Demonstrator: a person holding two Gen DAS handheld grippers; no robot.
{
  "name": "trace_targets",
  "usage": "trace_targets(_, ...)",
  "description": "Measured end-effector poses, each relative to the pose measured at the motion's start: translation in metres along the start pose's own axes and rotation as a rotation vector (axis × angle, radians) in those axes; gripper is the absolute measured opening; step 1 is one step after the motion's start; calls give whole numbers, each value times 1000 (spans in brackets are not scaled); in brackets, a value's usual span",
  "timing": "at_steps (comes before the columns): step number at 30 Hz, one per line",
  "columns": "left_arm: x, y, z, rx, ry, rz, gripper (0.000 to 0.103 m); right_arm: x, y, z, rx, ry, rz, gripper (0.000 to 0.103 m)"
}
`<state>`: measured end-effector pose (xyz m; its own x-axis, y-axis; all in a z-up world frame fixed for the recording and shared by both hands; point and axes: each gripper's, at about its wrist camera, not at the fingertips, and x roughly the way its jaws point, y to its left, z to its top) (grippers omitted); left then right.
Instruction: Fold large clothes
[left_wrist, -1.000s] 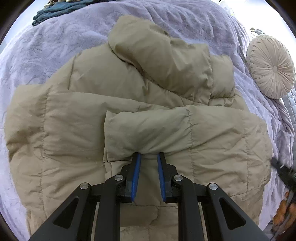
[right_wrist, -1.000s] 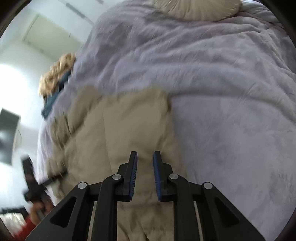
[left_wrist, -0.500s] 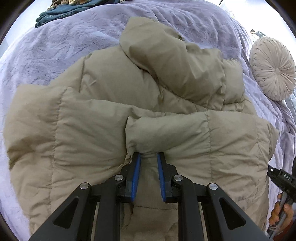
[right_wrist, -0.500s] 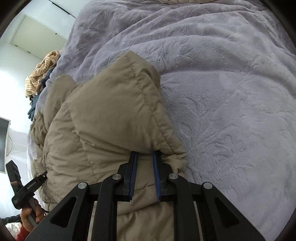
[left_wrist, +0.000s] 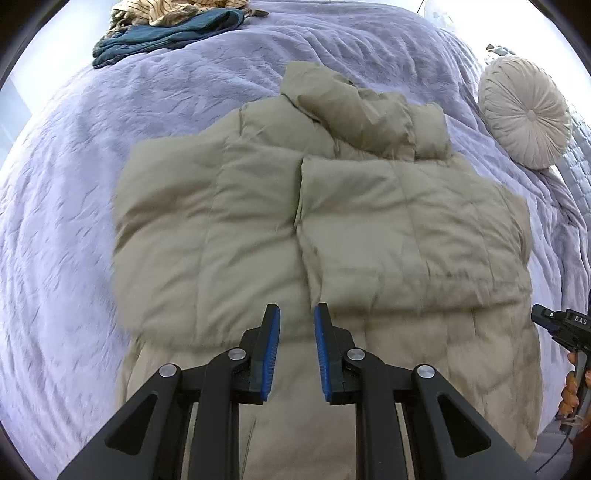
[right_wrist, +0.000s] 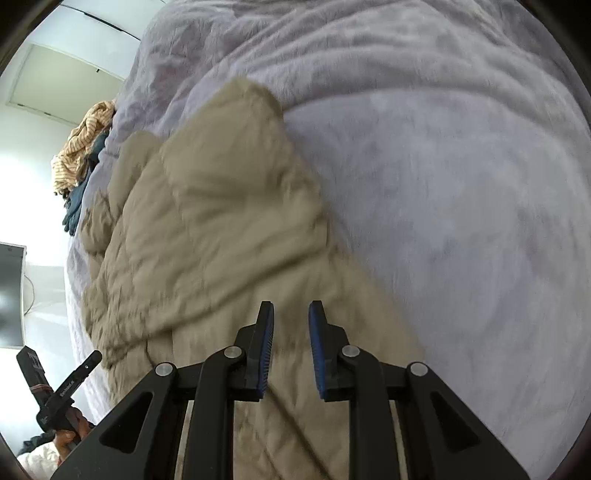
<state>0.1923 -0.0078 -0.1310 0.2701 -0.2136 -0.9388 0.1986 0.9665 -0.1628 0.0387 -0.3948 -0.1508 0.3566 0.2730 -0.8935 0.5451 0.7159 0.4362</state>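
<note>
A beige puffer jacket (left_wrist: 332, 221) lies on the lilac bed cover (left_wrist: 74, 184) with its hood at the far end and one sleeve folded across its chest. Above the jacket's near part hovers my left gripper (left_wrist: 297, 310), shut to a narrow gap with nothing between its pads. In the right wrist view the jacket (right_wrist: 221, 221) runs off to the left. My right gripper (right_wrist: 291, 306) hangs over its near edge with its jaws opening and nothing between them. Each view also shows the other gripper at its edge, held by a hand (left_wrist: 570, 391).
A round pleated cream cushion (left_wrist: 524, 110) lies at the right side of the bed. A pile of teal and striped clothes (left_wrist: 166, 26) sits at the far left corner. The lilac cover (right_wrist: 443, 184) spreads wide to the right of the jacket. A dark screen (right_wrist: 11, 295) stands beside the bed.
Both grippers had jacket fabric between their pads half a second ago. Both have since pulled back and away, and the sleeve and edge now lie loose on the jacket.
</note>
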Motion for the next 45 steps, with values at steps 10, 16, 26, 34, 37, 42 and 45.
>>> trace_targets(10, -47, 1, -57, -20, -23, 37, 102, 4, 20, -54, 12, 103, 56, 64)
trace_targets(16, -61, -9, -82, 25, 28, 45, 102, 4, 36, -80, 7, 137, 64, 80)
trace_targets(26, -90, -8, -117, 48, 74, 110, 102, -25, 37, -108, 23, 112, 65, 95)
trace_targets(34, -90, 14, -136, 6, 131, 135, 102, -38, 7, -124, 150, 160, 141, 95)
trace_targets(37, -88, 21, -144, -1, 154, 139, 102, -36, -6, -130, 182, 196, 121, 95)
trace_targets(42, -86, 35, -152, -40, 180, 125, 102, -40, -28, -138, 218, 197, 48, 96)
trace_targets(45, -85, 48, -158, -74, 197, 78, 102, -47, -44, -140, 238, 188, 11, 96)
